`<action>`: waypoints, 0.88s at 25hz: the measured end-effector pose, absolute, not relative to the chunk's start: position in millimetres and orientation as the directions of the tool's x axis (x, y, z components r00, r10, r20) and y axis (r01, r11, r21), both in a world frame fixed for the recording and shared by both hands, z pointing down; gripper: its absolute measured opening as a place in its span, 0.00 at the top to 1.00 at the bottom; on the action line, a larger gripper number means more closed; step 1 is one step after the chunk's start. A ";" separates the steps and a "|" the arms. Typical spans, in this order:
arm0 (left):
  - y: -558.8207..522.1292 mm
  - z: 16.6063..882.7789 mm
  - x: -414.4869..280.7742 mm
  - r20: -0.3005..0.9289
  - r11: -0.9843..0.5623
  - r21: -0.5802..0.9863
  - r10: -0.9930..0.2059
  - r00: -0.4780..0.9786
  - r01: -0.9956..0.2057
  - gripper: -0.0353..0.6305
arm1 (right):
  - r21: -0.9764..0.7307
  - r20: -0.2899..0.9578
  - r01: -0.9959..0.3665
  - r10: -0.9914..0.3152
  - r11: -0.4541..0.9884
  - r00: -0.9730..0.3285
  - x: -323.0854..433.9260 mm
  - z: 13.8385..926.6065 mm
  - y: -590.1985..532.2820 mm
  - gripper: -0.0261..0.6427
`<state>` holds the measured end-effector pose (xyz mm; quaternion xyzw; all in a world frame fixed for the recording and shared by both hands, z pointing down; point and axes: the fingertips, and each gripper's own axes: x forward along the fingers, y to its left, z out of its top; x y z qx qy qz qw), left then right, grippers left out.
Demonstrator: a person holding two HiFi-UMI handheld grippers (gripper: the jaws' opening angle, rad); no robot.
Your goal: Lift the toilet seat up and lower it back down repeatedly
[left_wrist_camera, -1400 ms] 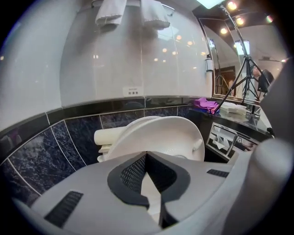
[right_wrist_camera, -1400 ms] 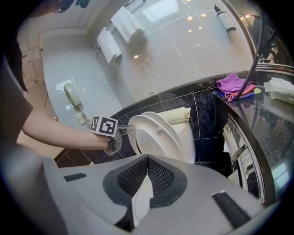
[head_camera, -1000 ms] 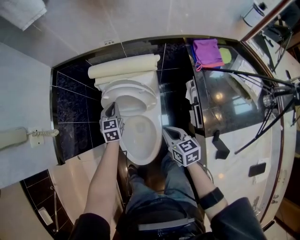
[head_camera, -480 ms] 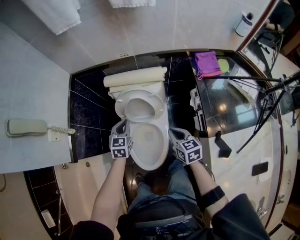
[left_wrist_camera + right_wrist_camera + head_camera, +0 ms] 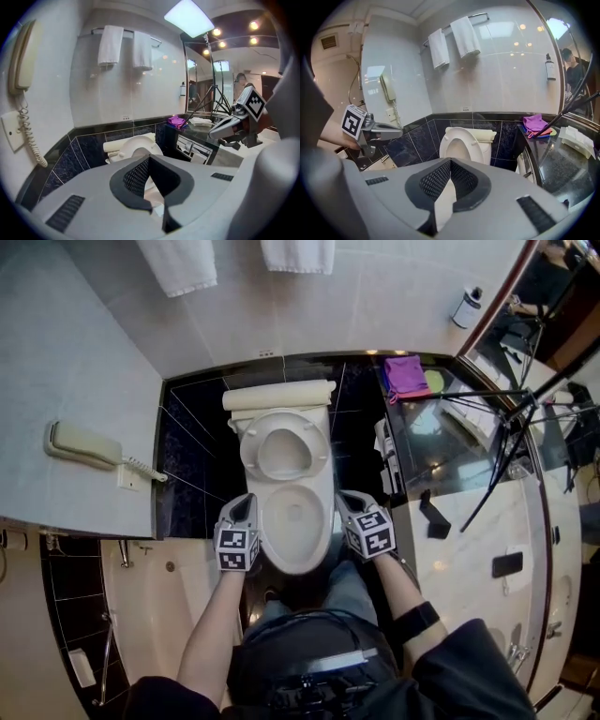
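The white toilet [image 5: 298, 538] stands against the dark tiled wall. Its seat [image 5: 284, 452] is raised and leans back on the cistern; it also shows as the seat [image 5: 460, 144] in the right gripper view and the seat [image 5: 136, 148] in the left gripper view. My left gripper [image 5: 246, 502] hangs shut beside the bowl's left rim, holding nothing. My right gripper [image 5: 344, 499] is shut and empty beside the right rim. Neither touches the seat. Seen close up, the left gripper [image 5: 149, 159] and the right gripper [image 5: 450, 160] have their pads together with nothing between.
A wall phone [image 5: 82, 444] hangs on the left wall, towels [image 5: 180, 264] above the toilet. To the right is a glass counter [image 5: 441, 442] with a purple cloth [image 5: 405, 374] and a tripod [image 5: 511, 418]. The person's legs are right in front of the bowl.
The seat has gone from part-raised, with the left gripper at its left edge, to fully upright. Both grippers have drawn back toward the bowl's front sides.
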<state>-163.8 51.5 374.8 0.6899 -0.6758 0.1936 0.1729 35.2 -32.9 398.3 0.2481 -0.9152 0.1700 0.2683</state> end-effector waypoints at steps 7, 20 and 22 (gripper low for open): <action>110.3 353.1 -163.3 0.474 -0.022 0.010 -0.880 0.024 -1.000 0.95 | -0.132 0.576 -0.580 -0.414 0.804 -0.705 52.7 379.8 4.7 0.95; 165.4 339.8 -155.7 0.433 -0.059 0.060 -0.898 0.080 -0.996 0.95 | -0.110 0.580 -0.611 -0.448 0.784 -0.680 65.5 384.5 57.9 0.95; 168.0 340.6 -154.1 0.432 -0.064 0.070 -0.898 0.088 -0.996 0.95 | -0.110 0.584 -0.617 -0.451 0.780 -0.674 66.9 386.0 61.0 0.95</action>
